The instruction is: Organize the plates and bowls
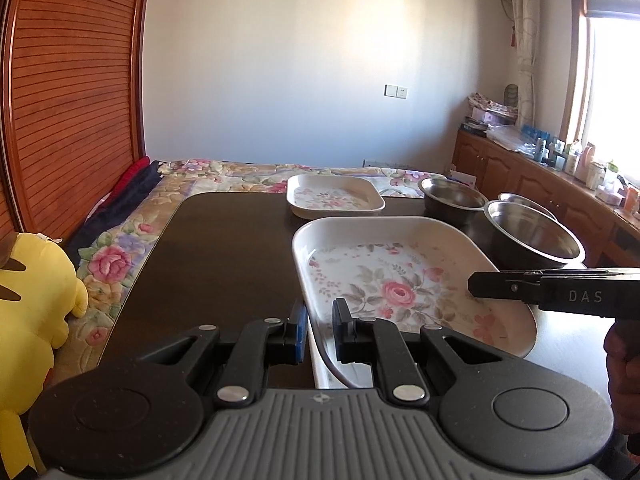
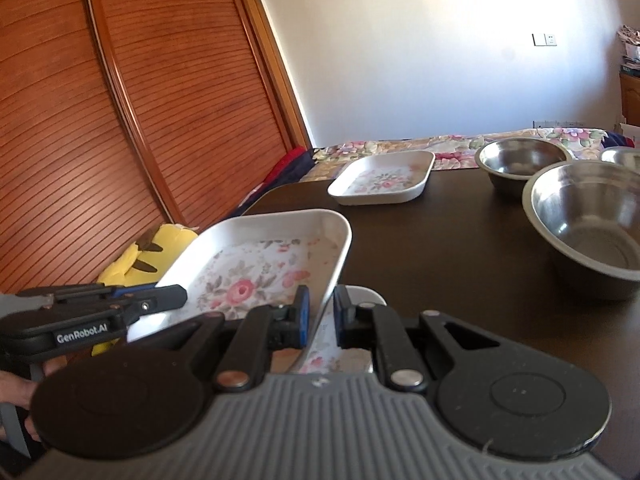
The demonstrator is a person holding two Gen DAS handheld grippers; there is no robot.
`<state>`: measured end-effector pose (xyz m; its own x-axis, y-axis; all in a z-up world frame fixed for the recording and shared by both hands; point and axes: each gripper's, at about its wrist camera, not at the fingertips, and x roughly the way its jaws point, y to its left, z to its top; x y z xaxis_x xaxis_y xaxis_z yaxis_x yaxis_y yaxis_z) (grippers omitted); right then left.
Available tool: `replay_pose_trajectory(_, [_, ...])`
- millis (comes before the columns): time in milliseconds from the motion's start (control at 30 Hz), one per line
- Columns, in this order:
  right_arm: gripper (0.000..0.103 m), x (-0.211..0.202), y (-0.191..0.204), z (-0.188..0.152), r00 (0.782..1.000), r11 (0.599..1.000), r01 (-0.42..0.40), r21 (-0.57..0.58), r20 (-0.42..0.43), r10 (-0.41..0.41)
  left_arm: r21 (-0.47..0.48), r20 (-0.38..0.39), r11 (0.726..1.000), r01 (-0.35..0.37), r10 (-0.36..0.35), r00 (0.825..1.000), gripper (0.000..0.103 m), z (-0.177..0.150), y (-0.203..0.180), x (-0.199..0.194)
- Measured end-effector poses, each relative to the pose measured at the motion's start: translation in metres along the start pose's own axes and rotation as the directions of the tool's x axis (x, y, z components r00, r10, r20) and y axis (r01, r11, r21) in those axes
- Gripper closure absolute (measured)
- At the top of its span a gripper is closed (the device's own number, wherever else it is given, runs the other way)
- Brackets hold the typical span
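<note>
A large white floral plate is held over the near part of the dark table. My left gripper is shut on its near-left rim. My right gripper is shut on its right rim and also shows from the side. The left gripper reaches in from the left in the right wrist view. A white rim shows under the held plate; I cannot tell what it is. A smaller floral plate lies at the table's far edge. Three steel bowls stand to the right.
A yellow plush toy sits left of the table on a bed with a floral cover. A slatted wooden wardrobe fills the left side. A low wooden cabinet with bottles on top runs under the window at the right.
</note>
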<state>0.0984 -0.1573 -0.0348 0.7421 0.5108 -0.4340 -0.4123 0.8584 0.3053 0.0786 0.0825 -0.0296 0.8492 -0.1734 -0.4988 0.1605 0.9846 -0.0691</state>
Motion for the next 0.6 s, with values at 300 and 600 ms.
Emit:
replay_pose_trajectory(300, [0.089,-0.011,0.0,-0.013,0.999,1.0,0.01,0.015,0.03,-0.011,0.014,-0.012,1.0,0.003,-0.003,1.0,0.088,-0.011,-0.006,-0.005])
replay_pose_trajectory(600, [0.089,-0.007,0.002,-0.02,0.999,0.999,0.031,0.012,0.022,-0.031,0.019,-0.029,1.0,0.003,-0.002,1.0,0.088,-0.018,-0.003,0.008])
